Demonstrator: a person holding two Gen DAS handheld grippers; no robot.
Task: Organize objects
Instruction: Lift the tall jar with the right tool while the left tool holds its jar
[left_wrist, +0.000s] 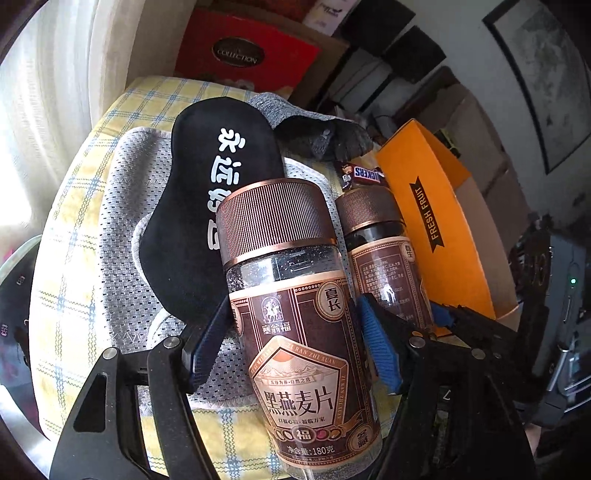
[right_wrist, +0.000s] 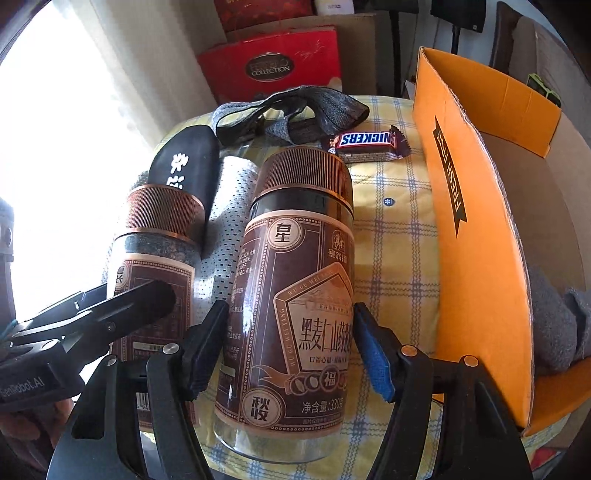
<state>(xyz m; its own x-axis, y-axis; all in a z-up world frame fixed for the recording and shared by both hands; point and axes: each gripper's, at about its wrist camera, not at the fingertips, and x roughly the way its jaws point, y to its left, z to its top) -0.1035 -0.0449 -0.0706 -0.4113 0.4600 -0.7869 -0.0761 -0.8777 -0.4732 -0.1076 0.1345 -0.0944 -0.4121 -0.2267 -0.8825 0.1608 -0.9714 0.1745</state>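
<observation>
left gripper (left_wrist: 295, 325): wrapped round the oat jar (left_wrist: 295, 314), blue pads (left_wrist: 380, 347) against the label on both sides, so it's clamped on that jar

right gripper (right_wrist: 291, 343): same deal with the second jar (right_wrist: 291, 295), one finger each side of the label; left pad looks pressed on, right pad right at the edge, so I'd call it gripping

jar spot: both stand side by side on the yellow checked cloth (right_wrist: 399, 236), oat jar to the left, near the orange box (right_wrist: 476, 258)

jar looks: clear plastic, ribbed copper-brown lids, brown labels with Chinese print; oat jar shows dark speckled stuff under the lid

behind the jars: black insole (left_wrist: 207, 206) with white characters lying on a grey mesh cloth (left_wrist: 110, 229), plus a crumpled grey sock (right_wrist: 295, 114)

snack: Snickers bar (right_wrist: 365, 146) just past the second jar's lid, between it and the orange box

box: printed FRESH FRUIT, open top, something grey inside
</observation>
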